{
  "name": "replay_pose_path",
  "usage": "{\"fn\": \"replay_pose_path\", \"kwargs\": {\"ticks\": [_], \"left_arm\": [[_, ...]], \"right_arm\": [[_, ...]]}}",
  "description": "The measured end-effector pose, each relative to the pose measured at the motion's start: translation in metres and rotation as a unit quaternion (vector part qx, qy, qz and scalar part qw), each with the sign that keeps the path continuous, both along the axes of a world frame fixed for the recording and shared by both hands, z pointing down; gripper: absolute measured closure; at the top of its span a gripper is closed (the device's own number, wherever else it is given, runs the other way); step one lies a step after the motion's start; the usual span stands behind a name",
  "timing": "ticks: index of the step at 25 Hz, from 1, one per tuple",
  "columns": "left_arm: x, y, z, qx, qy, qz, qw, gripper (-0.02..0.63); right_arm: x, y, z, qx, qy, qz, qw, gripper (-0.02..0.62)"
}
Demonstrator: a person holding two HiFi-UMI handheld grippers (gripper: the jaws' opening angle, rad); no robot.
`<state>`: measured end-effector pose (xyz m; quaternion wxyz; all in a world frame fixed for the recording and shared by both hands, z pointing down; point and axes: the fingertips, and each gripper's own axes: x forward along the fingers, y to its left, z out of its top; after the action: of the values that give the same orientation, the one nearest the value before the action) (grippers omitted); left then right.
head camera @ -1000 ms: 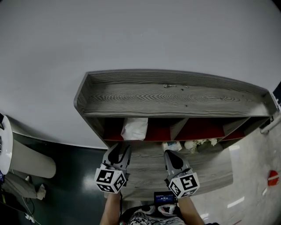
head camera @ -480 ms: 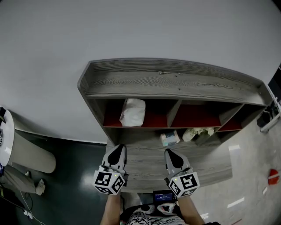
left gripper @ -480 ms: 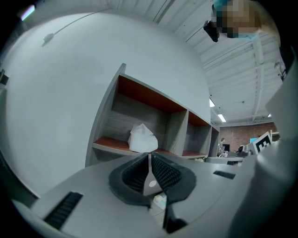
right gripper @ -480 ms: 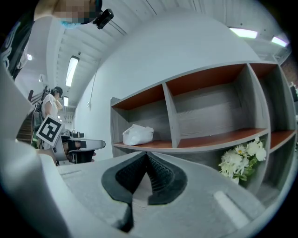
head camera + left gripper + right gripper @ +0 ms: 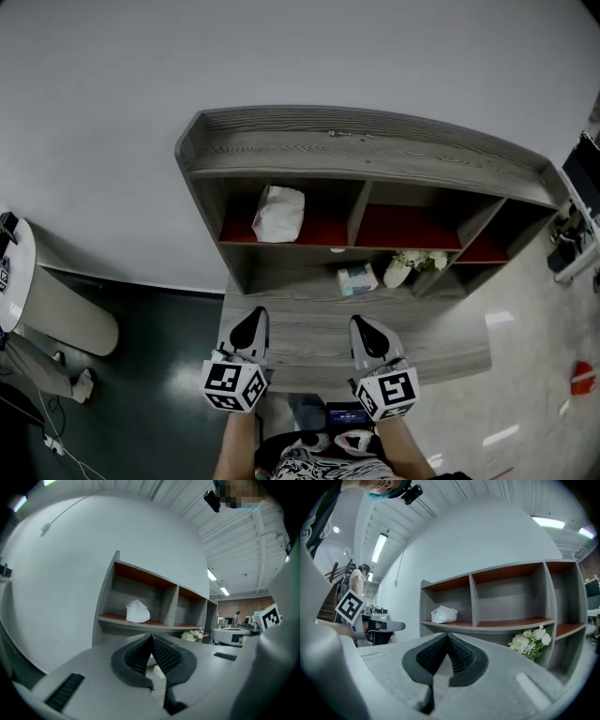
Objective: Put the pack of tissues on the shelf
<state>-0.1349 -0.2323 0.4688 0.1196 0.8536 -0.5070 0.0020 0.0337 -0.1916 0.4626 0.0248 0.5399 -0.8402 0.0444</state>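
The white crinkled tissue pack point(image 5: 279, 214) sits in the top-left red-floored compartment of the grey wood-grain shelf unit point(image 5: 375, 148), well apart from both grippers. L gripper point(image 5: 253, 317) & R gripper point(image 5: 362, 323) hover side by side over the lower ledge. Each has its jaws clenched together, w/ nothing between.
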Motion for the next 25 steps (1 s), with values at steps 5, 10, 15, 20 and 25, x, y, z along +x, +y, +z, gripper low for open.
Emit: {"fn": "replay_pose_path", "kwargs": {"ticks": [5, 10, 15, 20, 25], "left_arm": [[0.014, 0.019, -0.01, 0.016, 0.016, 0.022, 0.9995, 0.598], [0.01, 0.029, -0.016, 0.02, 0.03, 0.021, 0.9991, 0.598], [0.008, 0.037, -0.018, 0.023, 0.021, 0.018, 0.9994, 0.598], [0.004, 0.039, -0.019, 0.033, 0.005, 0.011, 0.9994, 0.598], [0.004, 0.042, -0.021, 0.026, 0.033, 0.025, 0.9988, 0.598]], "right_arm": [[0.013, 0.014, -0.002, 0.005, -0.004, 0.013, 1.0, 0.591], [0.012, 0.024, -0.005, 0.006, -0.007, 0.014, 1.0, 0.591], [0.009, 0.028, -0.006, 0.007, -0.008, 0.01, 1.0, 0.591], [0.001, 0.029, -0.006, 0.009, -0.005, 0.0, 1.0, 0.592], [-0.002, 0.028, -0.005, 0.008, -0.003, 0.0, 1.0, 0.592]]}}
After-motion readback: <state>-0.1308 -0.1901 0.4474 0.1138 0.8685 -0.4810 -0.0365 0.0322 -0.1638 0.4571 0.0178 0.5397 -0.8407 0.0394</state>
